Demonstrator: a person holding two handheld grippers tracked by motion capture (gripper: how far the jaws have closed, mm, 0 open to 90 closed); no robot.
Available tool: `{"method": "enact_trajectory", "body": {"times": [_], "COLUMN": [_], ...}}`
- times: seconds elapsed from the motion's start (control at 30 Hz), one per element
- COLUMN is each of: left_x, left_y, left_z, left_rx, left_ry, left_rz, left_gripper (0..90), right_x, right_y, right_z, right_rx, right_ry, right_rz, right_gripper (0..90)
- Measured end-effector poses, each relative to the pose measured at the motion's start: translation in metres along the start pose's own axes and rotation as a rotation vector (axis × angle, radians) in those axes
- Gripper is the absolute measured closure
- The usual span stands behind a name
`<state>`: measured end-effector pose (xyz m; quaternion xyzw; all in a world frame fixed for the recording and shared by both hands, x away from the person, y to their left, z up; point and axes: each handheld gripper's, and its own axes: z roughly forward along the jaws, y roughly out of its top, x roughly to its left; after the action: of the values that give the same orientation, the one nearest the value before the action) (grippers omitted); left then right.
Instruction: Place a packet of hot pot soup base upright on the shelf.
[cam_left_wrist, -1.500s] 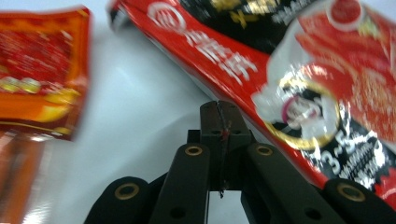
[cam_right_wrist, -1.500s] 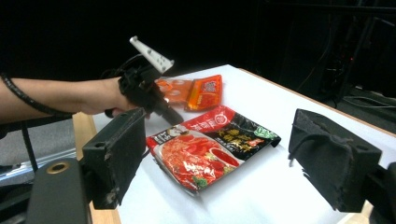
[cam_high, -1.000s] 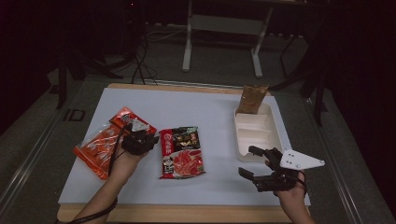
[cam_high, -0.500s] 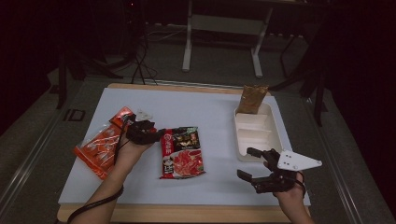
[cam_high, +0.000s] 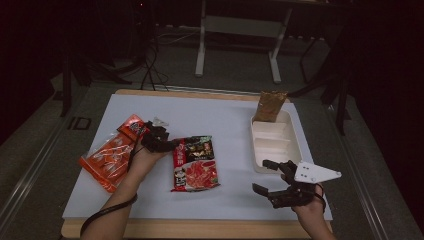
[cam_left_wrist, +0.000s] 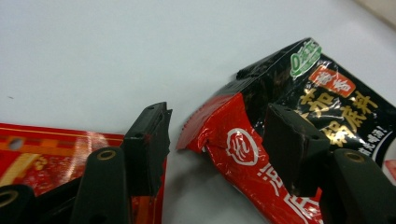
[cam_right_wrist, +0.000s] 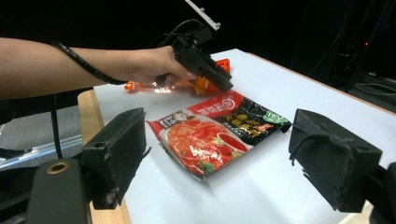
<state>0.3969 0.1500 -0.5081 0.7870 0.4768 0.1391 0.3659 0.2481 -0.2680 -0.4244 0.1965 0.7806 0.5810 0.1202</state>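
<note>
A red and black food packet (cam_high: 195, 162) lies flat in the middle of the white mat, and an orange packet (cam_high: 107, 155) lies to its left. My left gripper (cam_high: 161, 138) hovers between them, at the red and black packet's far left corner. Its jaws have just been opening. In the left gripper view that packet's corner (cam_left_wrist: 224, 135) lies between the open jaws, and the pads do not press it. The orange packet (cam_left_wrist: 42, 161) sits under the left jaw. My right gripper (cam_high: 267, 177) stands open near the front right, aimed at the packet (cam_right_wrist: 210, 137), with nothing between its jaws.
A white compartment tray (cam_high: 276, 145) stands at the right of the mat, with a brown packet (cam_high: 270, 106) leaning at its far end. The mat (cam_high: 220, 115) rests on a wooden table. Dark floor, cables and stand legs lie beyond the far edge.
My left gripper has moved right, off the orange packet and over to the red and black packet's corner, and its jaws stand wider. The right gripper has stayed put.
</note>
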Motion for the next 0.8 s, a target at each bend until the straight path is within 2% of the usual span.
{"method": "enact_trajectory", "body": {"times": [0.1, 0.17, 0.23, 0.27, 0.37, 0.4, 0.43, 0.5, 0.57, 0.67, 0.7, 0.8], "left_x": [0.002, 0.003, 0.003, 0.003, 0.002, 0.001, 0.0, -0.005, -0.01, -0.012, -0.013, -0.015], "left_y": [-0.001, -0.001, -0.001, -0.002, -0.004, -0.004, -0.004, -0.003, 0.0, 0.004, 0.004, 0.007], "left_z": [0.006, 0.011, 0.011, 0.018, 0.023, 0.024, 0.025, 0.026, 0.027, 0.028, 0.028, 0.026], "left_rx": [0.009, 0.032, 0.032, 0.052, 0.074, 0.075, 0.079, 0.095, 0.12, 0.155, 0.161, 0.174], "left_ry": [0.001, 0.007, 0.007, 0.014, -0.009, -0.026, -0.025, -0.018, 0.008, 0.021, 0.023, 0.038], "left_rz": [-0.016, -0.01, -0.01, -0.006, -0.003, -0.01, -0.009, 0.019, 0.025, 0.016, 0.011, 0.001], "left_gripper": [45.3, 46.5, 46.5, 46.5, 49.0, 51.0, 54.7, 60.5, 63.8, 68.3, 73.3, 79.8], "right_x": [-0.001, -0.001, -0.001, -0.001, -0.001, -0.002, -0.002, -0.002, -0.002, -0.001, -0.002, -0.003], "right_y": [-0.001, -0.001, -0.001, -0.001, -0.001, -0.001, -0.001, -0.001, -0.001, -0.001, -0.001, -0.001], "right_z": [0.0, -0.001, -0.001, -0.001, -0.002, -0.002, -0.002, -0.002, -0.001, -0.001, -0.001, -0.001], "right_rx": [0.001, -0.001, -0.002, -0.001, 0.0, 0.0, 0.0, 0.002, 0.003, 0.004, 0.002, -0.003], "right_ry": [0.002, 0.006, 0.006, 0.005, 0.005, 0.004, 0.004, 0.005, 0.005, 0.009, 0.013, 0.029], "right_rz": [0.003, 0.007, 0.008, 0.007, 0.007, 0.007, 0.006, 0.01, 0.01, 0.007, 0.004, -0.002], "right_gripper": [18.6, 18.6, 18.6, 18.6, 18.6, 18.6, 18.6, 18.6, 18.6, 18.7, 19.5, 21.4]}}
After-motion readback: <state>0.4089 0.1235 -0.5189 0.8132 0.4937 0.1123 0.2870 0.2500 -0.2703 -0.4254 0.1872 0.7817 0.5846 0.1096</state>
